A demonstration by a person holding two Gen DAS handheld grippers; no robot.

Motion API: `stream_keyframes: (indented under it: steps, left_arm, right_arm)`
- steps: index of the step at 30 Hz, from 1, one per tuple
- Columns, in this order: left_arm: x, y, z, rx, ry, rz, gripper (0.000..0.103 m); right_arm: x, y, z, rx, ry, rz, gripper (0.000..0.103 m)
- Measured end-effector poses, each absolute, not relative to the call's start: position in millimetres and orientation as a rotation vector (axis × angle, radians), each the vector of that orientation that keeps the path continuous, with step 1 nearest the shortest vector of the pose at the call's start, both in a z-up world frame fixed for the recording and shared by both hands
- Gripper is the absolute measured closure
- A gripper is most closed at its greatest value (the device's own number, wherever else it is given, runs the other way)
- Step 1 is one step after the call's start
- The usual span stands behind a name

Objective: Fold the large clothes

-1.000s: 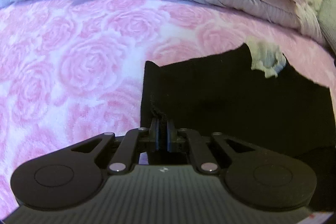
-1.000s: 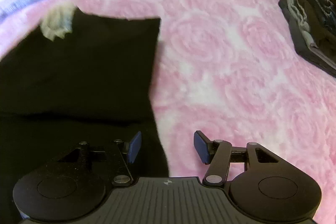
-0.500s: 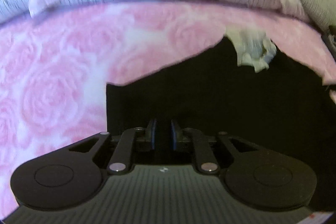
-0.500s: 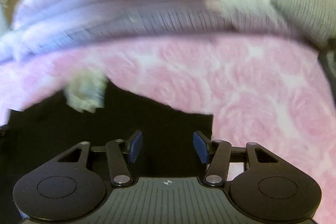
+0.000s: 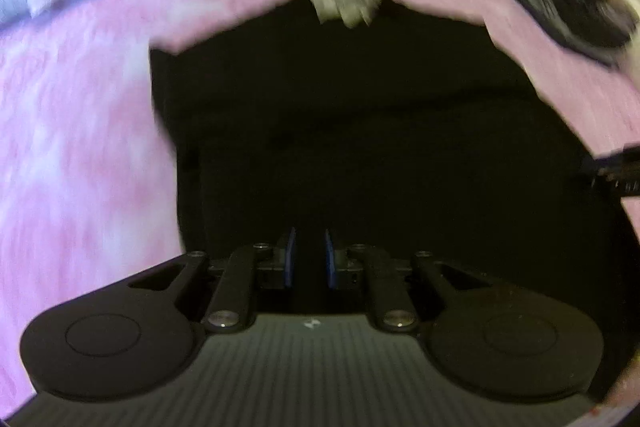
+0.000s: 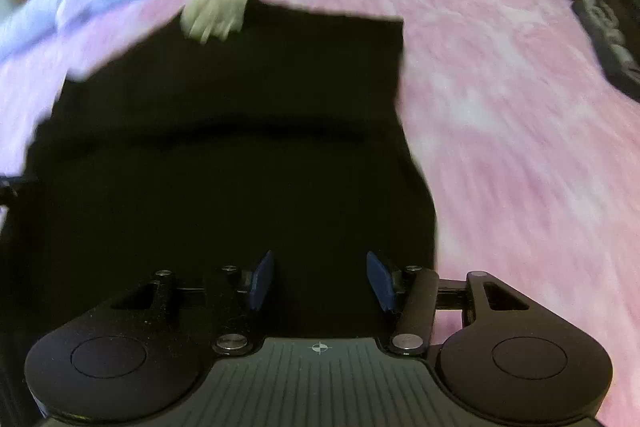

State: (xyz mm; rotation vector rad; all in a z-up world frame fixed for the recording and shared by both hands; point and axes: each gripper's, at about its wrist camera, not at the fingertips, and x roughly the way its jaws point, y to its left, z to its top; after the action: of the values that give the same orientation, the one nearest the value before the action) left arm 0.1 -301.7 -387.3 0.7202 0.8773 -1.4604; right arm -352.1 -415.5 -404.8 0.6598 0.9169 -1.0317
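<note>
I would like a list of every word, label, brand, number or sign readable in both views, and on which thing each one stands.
Words or numbers: none can be read in either view.
Left tongs: a small pale mark on the ribbed body, too small and blurred to read.
Right tongs: a small round cross mark on the ribbed body, no letters.
Black garment and pink floral blanket: no print or label visible.

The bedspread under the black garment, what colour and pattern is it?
Pink bedspread with paler rose shapes, blurred; clearest in the right wrist view.

Matt black cloth garment [image 6: 224,155] on fuzzy pink blanket [image 6: 500,115]
</note>
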Motion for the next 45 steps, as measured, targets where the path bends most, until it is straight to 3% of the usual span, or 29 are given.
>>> stream_keyframes:
  steps: [8,14,20,27,33,40,45]
  left_arm:
    - [-26.5,-178.0,-377.6,0.735,1.050,-1.345,0.091]
    - [-32.6,-147.3,-368.5,0.668,1.183,-1.224,0.090]
    - [-13.4,-139.0,-365.9,0.378,1.338,-1.139,0.079]
    - [9.2,-136.5,-399.2,0.075,1.523,-1.088,0.078]
    - [27.1,-143.2,-414.7,-0.039,1.515,-1.092,0.078]
    - [30.3,-149.2,-415.1,0.007,1.450,-1.107,0.077]
    - [27.2,-148.6,-419.8,0.016,1.485,-1.182,0.075]
  right_arm:
    - [-383.9,-291.3,-401.1,0.738,1.017,-0.923,0.053]
    - [-391.3,-285.5,-389.3,0.733,1.054,-0.870,0.053]
    - [-428.7,-309.2,-382.9,0.995,0.865,-0.882,0.053]
    - [-452.3,-330.3,-420.9,1.272,0.666,-0.877,0.053]
    - [-442.5,-359.8,-436.9,1.356,0.508,-0.813,0.053]
    - [-430.3,-372.5,-442.1,1.355,0.476,-0.779,0.053]
    - [-478.2,-336.9,-435.0,1.397,0.443,-0.778,0.053]
